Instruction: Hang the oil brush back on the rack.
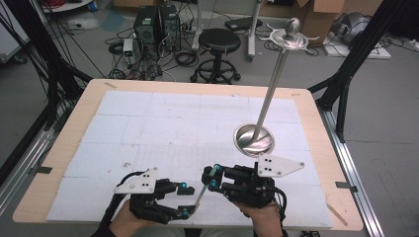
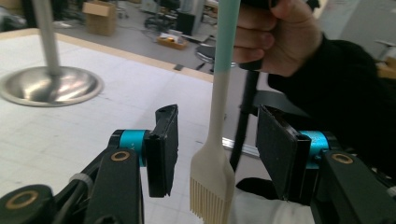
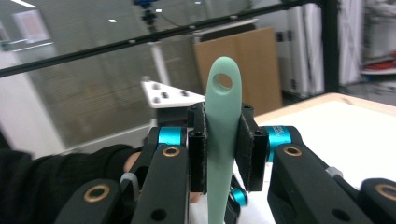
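Right gripper (image 3: pixel 222 154), in a person's right hand (image 1: pixel 258 213) at the near edge of the table (image 1: pixel 316 148), is clamped on the mint-green handle of a pastry brush (image 3: pixel 220 135), its two black jaws pressed against both flat sides just below the hanging hole at the handle's end. In the left gripper view the brush (image 2: pixel 215 140) hangs with its pale head and bristles down, in the gap between the jaws of the left gripper (image 2: pixel 215 149), which stands wide apart and touches neither side of it. From the high view the brush (image 1: pixel 201 192) reads as a thin slanted rod that bridges the two tools, its upper end at the right gripper (image 1: pixel 213 178) and its lower end by the left gripper (image 1: pixel 184 200), held in the person's left hand (image 1: pixel 126 223). Both tools hover above the white gridded mat (image 1: pixel 163 133) that covers the wooden tabletop. Farther back on the mat, to the right, stands a polished steel stand (image 1: pixel 254 139) with a round dished base, a tall slim pole and a knobbed top with hooks. Beyond the table, a black stool (image 1: pixel 219 42) and computer towers (image 1: pixel 157 24) sit on the grey floor.
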